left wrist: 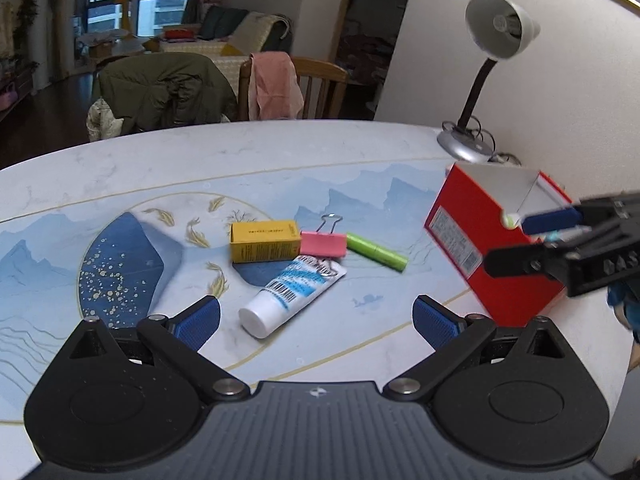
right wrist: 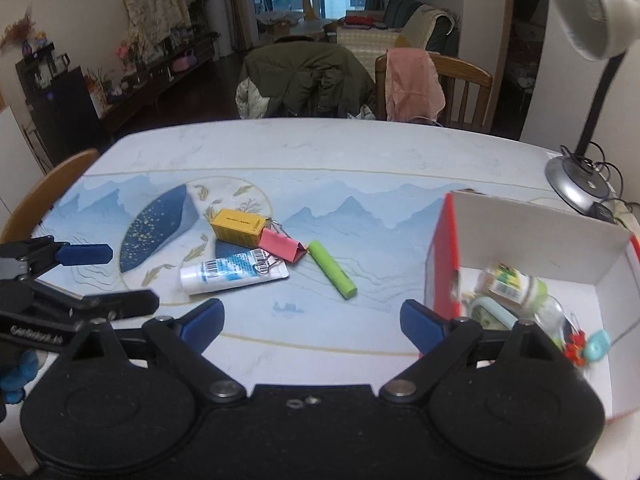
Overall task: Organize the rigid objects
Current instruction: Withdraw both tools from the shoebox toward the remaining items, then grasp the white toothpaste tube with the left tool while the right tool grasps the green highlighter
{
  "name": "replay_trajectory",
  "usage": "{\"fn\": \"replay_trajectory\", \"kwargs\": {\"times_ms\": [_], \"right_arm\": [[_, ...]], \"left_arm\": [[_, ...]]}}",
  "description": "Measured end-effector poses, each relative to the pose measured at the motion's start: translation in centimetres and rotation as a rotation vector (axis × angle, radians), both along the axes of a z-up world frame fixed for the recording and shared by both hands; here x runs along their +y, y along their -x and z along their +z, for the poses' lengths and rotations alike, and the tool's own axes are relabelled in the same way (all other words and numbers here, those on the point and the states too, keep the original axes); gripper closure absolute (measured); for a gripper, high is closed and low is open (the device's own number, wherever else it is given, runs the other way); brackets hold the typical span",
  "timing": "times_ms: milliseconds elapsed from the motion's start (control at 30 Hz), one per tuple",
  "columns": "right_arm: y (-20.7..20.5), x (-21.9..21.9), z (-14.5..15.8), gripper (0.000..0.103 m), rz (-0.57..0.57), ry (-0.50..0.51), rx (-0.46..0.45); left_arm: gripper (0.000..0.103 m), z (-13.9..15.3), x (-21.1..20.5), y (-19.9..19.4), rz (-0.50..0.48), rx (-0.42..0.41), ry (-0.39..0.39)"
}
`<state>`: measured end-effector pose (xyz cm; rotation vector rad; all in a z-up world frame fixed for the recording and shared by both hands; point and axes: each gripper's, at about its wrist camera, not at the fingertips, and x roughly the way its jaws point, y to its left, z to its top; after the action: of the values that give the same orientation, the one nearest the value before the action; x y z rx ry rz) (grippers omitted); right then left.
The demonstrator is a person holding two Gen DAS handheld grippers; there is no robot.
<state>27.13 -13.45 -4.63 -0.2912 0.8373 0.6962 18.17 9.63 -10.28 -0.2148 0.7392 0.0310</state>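
Rigid objects: four small items lie grouped on the table [left wrist: 120, 168], well left of a red box [left wrist: 480, 240].
Yellow carton [left wrist: 265, 240]: lies on its side at the far left of the group, its right end touching the pink binder clip [left wrist: 323, 244].
Pink binder clip: sits between the carton and the green tube, with one wire handle pointing toward the far edge of the table and the other resting over the white tube.
White tube [left wrist: 290, 294]: a squeeze tube with blue print and a barcode, lying flat, cap toward the camera in the left wrist view, crimped end under the clip's handle.
Green tube [left wrist: 376, 257]: a slim cylinder lying flat just right of the clip, apart from the red box.
Red box: open at the top, white inside, standing at the right of the table near a desk lamp [left wrist: 496, 28]; the right wrist view shows it already holds a small bottle [right wrist: 516, 288] with a green label and a few blurred trinkets.
Left gripper [left wrist: 316, 320]: jaws wide apart, nothing between the blue pads, hovering over the table with the white tube just ahead.
Right gripper [right wrist: 312, 320]: jaws spread wide and empty, above bare table between the green tube and the red box.
Background: chairs draped with an olive jacket [right wrist: 308, 80] and a pink cloth [right wrist: 412, 80] stand beyond the table.
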Motion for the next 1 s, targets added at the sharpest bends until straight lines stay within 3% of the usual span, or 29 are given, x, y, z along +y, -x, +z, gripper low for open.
{"fn": "replay_trajectory", "kwargs": {"times_ms": [233,467,767,1000], "right_arm": [[-2.8,2.5,-2.7,0.016,-0.013,0.068,0.029],[-5.0,5.1,-5.4,0.025,-0.004,0.17,0.043],[-8.1,7.4,-8.0,0.036,0.016,0.23,0.073],[-9.4,8.3,-9.7,0.041,0.028,0.259,0.084]], "left_arm": [[0.0,-1.7,1.5,-1.8,0.004,0.016,-0.014],[0.0,-4.3,2.2,-4.7,-0.054,0.088,-0.021],[0.0,-6.8,2.6,-7.6,-0.074,0.138,-0.026],[0.001,-7.6,2.5,-9.2,-0.136,0.137,-0.073]]}}
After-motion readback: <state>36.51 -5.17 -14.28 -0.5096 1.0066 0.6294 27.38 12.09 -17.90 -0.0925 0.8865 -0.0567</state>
